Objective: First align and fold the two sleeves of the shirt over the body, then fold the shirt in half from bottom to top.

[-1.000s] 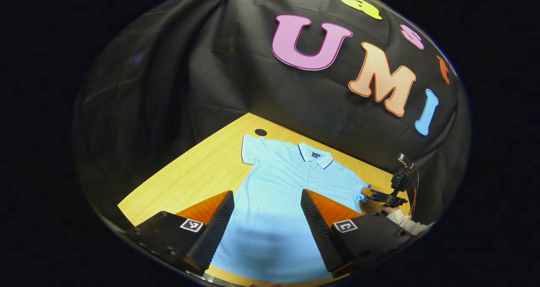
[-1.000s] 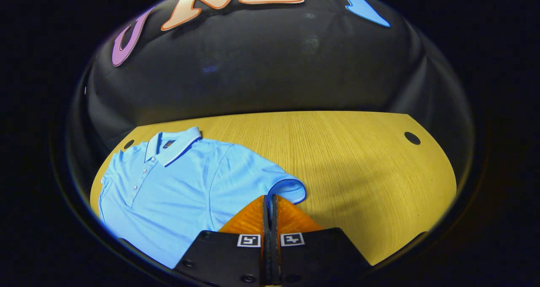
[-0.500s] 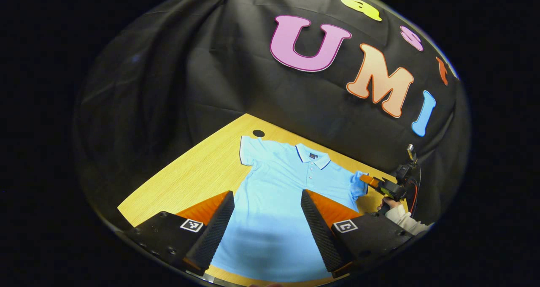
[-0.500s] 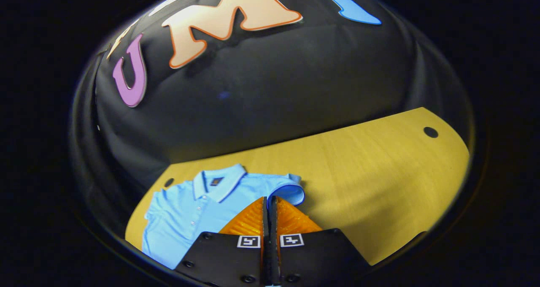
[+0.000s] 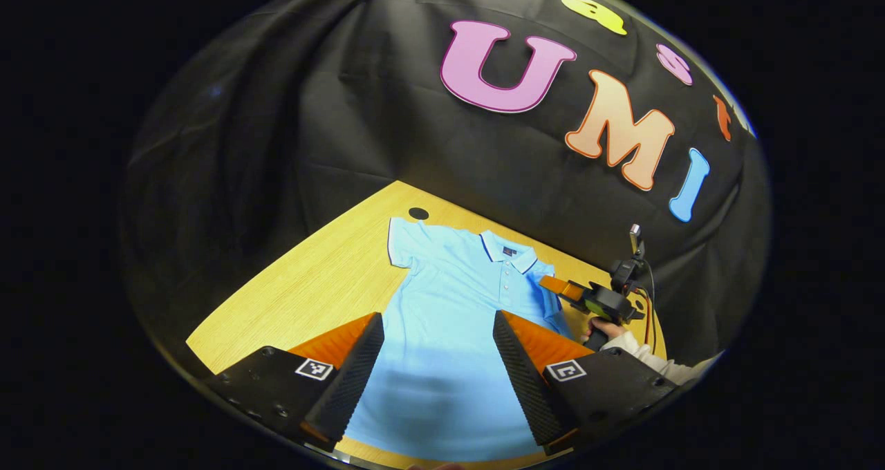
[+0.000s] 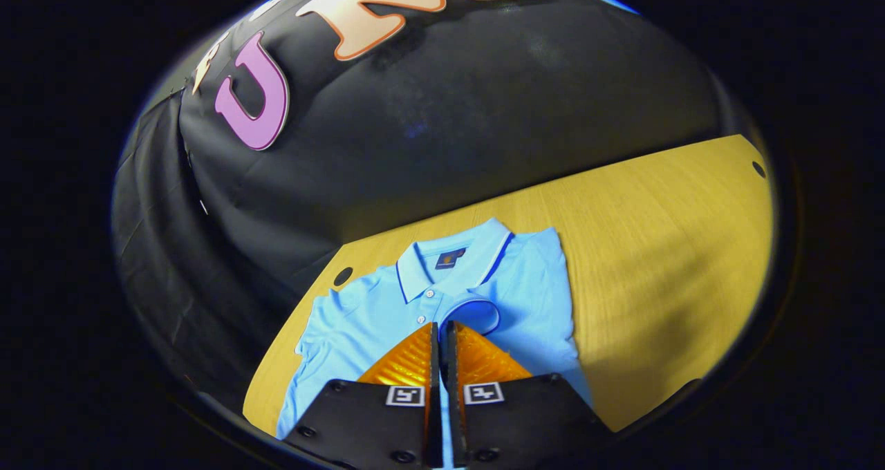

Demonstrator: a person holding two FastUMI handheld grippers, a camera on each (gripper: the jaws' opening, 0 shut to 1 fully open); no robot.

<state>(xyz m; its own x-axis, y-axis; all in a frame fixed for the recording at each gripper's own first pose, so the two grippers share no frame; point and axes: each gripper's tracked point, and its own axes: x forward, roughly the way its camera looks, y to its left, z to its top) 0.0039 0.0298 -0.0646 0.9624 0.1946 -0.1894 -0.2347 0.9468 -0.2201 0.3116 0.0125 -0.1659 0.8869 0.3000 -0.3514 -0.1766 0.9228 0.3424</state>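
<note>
A light blue polo shirt point(image 5: 456, 318) point(image 6: 387, 304) with a dark-trimmed collar lies flat on the wooden table point(image 5: 311, 283). My right gripper point(image 6: 440, 328) is shut on the cuff of one sleeve point(image 6: 471, 314) and holds it lifted over the chest, just below the collar. In the left gripper view that right gripper point(image 5: 556, 285) hangs over the shirt's right shoulder, held by a hand in a white sleeve point(image 5: 622, 342). My left gripper point(image 5: 437, 335) stands open above the shirt's lower body, touching nothing. The other sleeve point(image 5: 404, 245) lies spread flat.
The table point(image 6: 657, 235) has round cable holes, one by the flat sleeve point(image 5: 418, 213) and one at the far corner point(image 6: 759, 169). The black cloth wall stands close behind the shirt's collar. Bare wood stretches to the shirt's right in the right gripper view.
My right gripper has carried the sleeve cuff from the shirt's outer edge inward over the chest, folding that sleeve across the body. The left gripper has stayed put.
</note>
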